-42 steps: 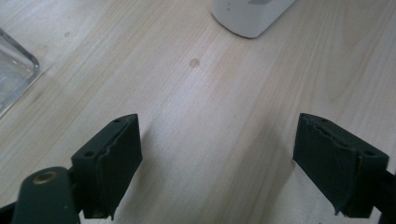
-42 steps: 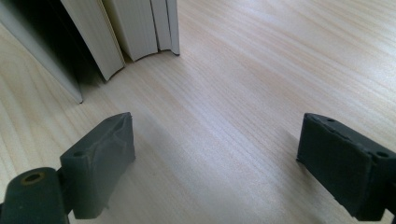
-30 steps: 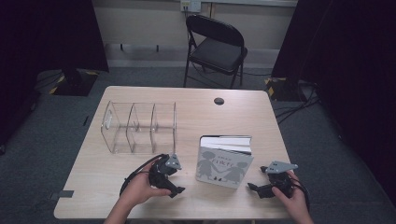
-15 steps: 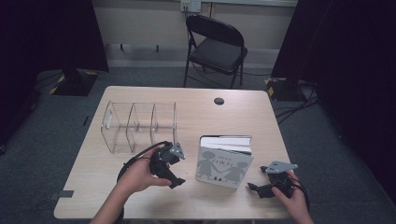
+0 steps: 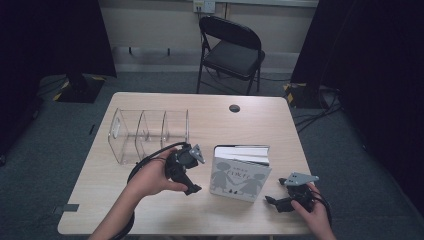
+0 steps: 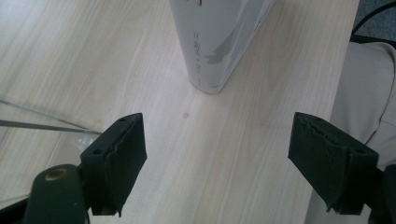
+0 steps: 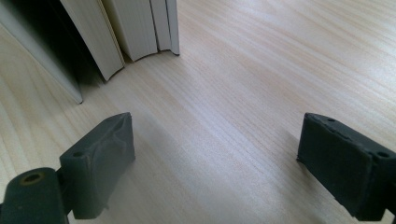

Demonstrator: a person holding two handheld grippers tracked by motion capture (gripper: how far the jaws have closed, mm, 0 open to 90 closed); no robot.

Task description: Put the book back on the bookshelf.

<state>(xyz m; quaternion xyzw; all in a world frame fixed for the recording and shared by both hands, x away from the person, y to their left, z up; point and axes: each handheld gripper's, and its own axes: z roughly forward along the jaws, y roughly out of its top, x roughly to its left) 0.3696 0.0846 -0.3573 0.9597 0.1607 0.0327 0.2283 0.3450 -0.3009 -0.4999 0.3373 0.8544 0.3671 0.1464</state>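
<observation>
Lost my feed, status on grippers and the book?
Left gripper open, jaws just closing slightly, nothing between. Right gripper open, empty. Book upright between them, untouched. Clear organizer behind left hand, nothing blocking.

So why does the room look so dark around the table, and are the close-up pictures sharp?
High view: light falls on the table, the room's edges stay black, and the clear rack glints faintly. Left gripper view: the book is slightly soft. Right gripper view: the wood grain is crisp, with deep shadow between the book's pages.
</observation>
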